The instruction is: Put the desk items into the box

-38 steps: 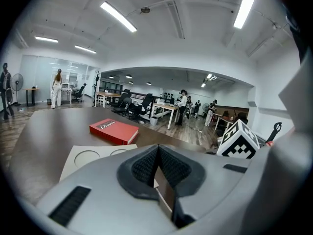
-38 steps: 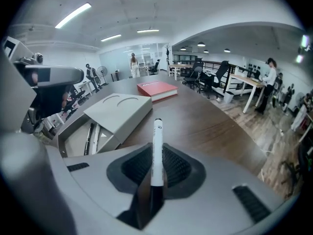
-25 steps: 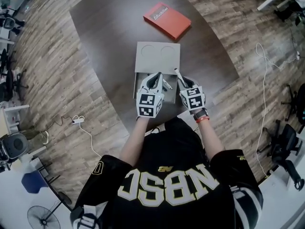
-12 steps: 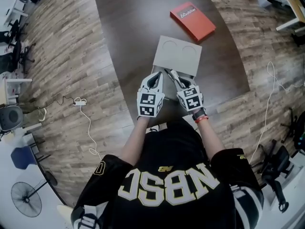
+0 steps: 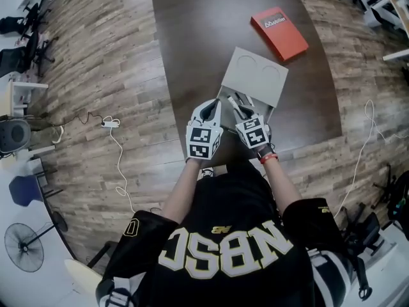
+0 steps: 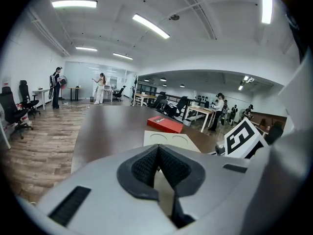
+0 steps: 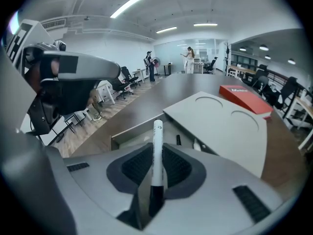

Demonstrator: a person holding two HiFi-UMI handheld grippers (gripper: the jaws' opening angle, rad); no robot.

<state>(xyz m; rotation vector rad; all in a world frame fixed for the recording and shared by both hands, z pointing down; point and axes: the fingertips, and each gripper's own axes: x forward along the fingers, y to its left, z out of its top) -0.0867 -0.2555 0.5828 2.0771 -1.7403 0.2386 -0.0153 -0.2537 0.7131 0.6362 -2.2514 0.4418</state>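
A grey box (image 5: 271,110) lies open on the dark table, its lid (image 5: 255,82) with two round dents folded back. My right gripper (image 5: 238,105) is shut on a white marker (image 7: 157,136) with a black end, which sticks out past the pads over the box's tray (image 7: 129,136). Two pens (image 7: 179,140) lie inside the tray. My left gripper (image 5: 210,106) hovers just left of the right one at the box's near end. Its pads (image 6: 146,168) meet with nothing between them.
A flat red box (image 5: 279,32) lies on the table beyond the lid. The table's near edge (image 5: 192,155) runs close under both grippers. A cable and power strip (image 5: 107,123) lie on the wooden floor at left. Office chairs, desks and people stand far off.
The head view has swung, so table and boxes sit further right and turned. Both grippers keep about the same place at the box's near end, the marker still held.
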